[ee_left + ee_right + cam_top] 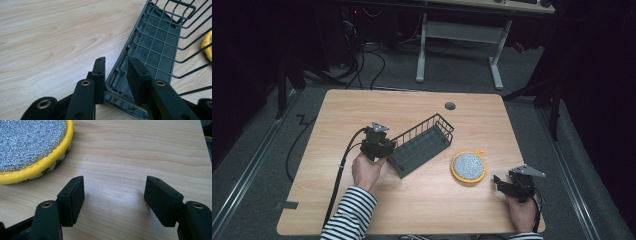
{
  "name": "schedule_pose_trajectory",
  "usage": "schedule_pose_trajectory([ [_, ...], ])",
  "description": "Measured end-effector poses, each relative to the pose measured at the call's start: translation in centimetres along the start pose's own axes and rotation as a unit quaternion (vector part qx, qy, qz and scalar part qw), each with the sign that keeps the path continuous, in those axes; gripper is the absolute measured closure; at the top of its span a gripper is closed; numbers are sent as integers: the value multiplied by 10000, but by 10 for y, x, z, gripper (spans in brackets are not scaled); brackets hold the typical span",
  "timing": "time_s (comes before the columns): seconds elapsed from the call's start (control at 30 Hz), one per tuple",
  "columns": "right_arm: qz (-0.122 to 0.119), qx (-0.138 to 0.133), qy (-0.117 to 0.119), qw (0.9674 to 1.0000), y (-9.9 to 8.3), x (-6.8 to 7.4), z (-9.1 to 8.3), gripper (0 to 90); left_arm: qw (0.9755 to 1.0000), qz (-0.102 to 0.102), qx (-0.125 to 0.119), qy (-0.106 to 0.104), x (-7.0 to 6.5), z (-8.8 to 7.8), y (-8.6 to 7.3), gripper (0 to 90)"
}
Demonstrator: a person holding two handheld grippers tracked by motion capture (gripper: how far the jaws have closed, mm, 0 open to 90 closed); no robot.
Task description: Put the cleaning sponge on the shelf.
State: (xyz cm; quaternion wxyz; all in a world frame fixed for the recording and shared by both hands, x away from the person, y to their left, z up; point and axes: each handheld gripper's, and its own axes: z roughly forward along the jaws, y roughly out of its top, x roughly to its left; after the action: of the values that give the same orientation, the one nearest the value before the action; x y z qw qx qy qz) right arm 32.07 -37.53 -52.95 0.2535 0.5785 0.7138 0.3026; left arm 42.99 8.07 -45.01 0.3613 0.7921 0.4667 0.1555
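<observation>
The black wire basket (422,144) lies askew mid-desk, its near corner rim pinched between the narrow jaws of the left gripper (116,75). The step in hand looks like repositioning it. Just right lies a yellow-rimmed scouring pad (468,166); the right gripper (113,200) hovers beside it, jaws wide, likely to take it next.

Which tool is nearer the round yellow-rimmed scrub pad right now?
Right. The right tool sits open on the table just right of the scrub pad. The left tool is farther off, shut on the wire basket corner.
</observation>
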Motion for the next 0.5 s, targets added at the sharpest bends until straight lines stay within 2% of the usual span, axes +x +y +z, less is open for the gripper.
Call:
schedule_pose_trajectory([
  [0.23,5,2,-5,10000,0,0,0,328,9999,31,-86,-57,-9,2,-2,680],
  [0.4,-9,0,-12,10000,0,0,0,330,9998,-29,-123,-147,-7,3,-3,658],
  [0.5,-7,1,-13,10000,0,0,0,330,9997,-64,-125,-206,-6,2,-4,613],
])
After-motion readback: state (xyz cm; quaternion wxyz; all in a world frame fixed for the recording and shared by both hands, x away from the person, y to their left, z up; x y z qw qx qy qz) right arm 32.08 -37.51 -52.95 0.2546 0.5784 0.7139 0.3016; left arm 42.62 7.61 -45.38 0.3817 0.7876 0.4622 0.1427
